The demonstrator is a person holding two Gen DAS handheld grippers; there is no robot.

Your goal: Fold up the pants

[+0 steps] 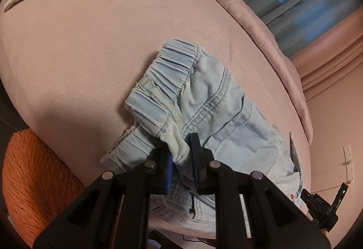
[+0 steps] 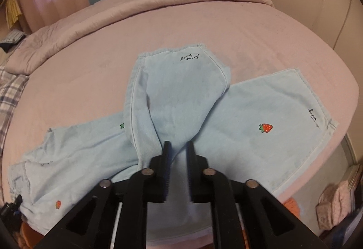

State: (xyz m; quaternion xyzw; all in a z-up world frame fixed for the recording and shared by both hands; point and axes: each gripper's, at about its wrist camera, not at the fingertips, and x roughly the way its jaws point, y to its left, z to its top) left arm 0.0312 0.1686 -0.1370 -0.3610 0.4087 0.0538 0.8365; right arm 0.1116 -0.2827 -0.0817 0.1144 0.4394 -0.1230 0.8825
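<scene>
**Waistband pinched, legs still splayed on the bed**

Left tool (image 1: pixel 181 158): narrow, blue pads clamped on the elastic waistband of the pants (image 1: pixel 204 112), bunched at lower centre of the left wrist view. Right tool (image 2: pixel 178 162): jaws parted a little, pale cloth running between them; grip not certain.

Pants (image 2: pixel 181 101) lie on the pink bed (image 2: pixel 272 44), one leg running up-frame from the right tool, the other out to the right. Soft light-blue denim, ribbed waist, double-stitched seams, a strawberry patch (image 2: pixel 266 128). Right tool is nearer the legs.
</scene>
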